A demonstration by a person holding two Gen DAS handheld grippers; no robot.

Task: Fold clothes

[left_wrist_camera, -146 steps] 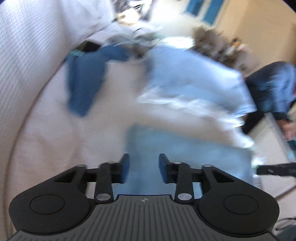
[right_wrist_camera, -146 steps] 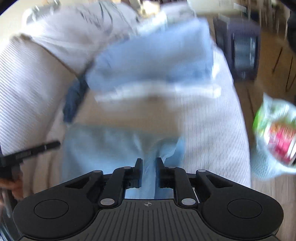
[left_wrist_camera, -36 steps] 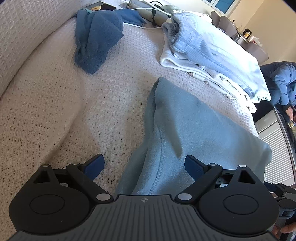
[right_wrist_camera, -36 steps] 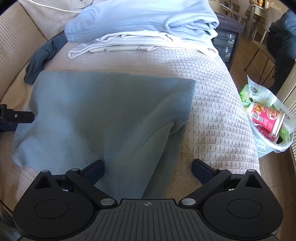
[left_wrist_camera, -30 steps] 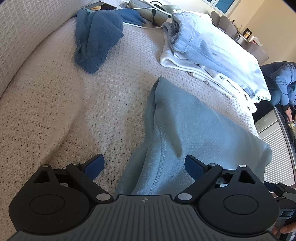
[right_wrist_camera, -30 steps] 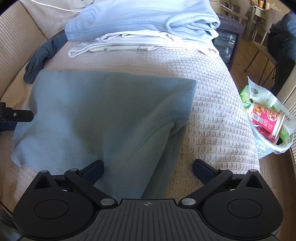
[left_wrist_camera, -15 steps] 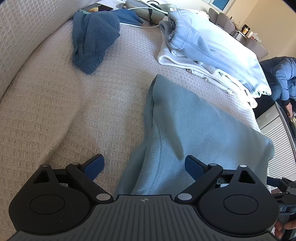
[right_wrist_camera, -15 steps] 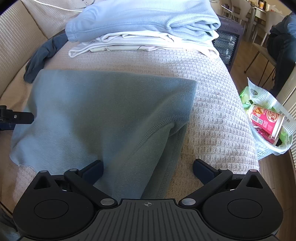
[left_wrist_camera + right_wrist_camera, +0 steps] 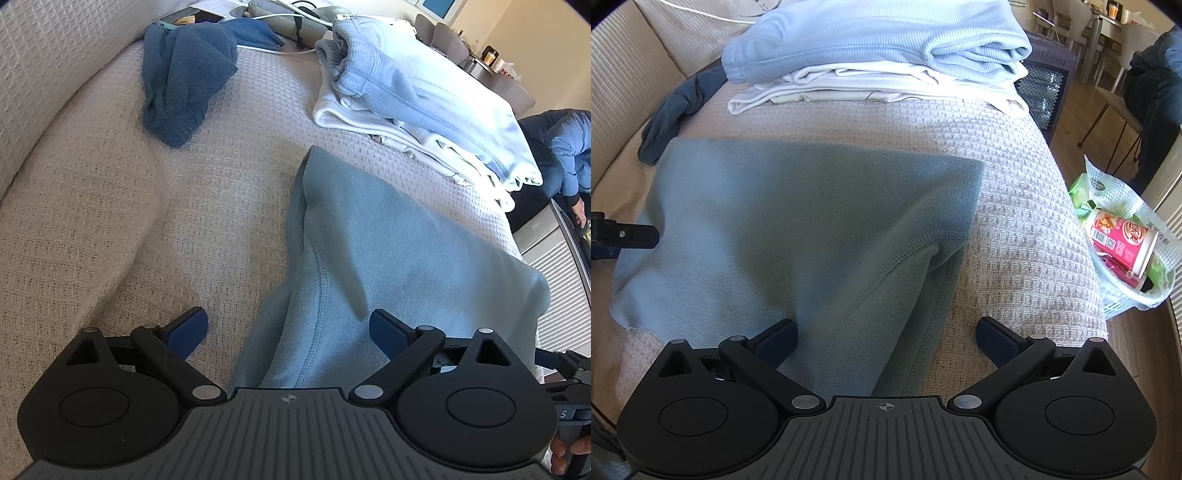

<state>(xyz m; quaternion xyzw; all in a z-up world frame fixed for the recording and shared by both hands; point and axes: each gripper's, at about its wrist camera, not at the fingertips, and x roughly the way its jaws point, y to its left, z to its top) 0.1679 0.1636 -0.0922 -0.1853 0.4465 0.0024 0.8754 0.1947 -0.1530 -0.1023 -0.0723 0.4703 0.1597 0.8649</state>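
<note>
The waffle-weave beige blanket [image 9: 1015,206] covers the whole bed, w/ my soft teal fleece garment [image 9: 798,221] lying folded flat on it, stitched seam edge running toward me, just in front of a neat stack of a ribbed pale-blue top [image 9: 871,33] over white pieces. A crumpled dark-blue cloth [image 9: 184,81] sits apart at the far side. My left claw [image 9: 288,328] and right claw [image 9: 886,339] both gape wide, gripping nothing, fleece between the blue pads.
</note>
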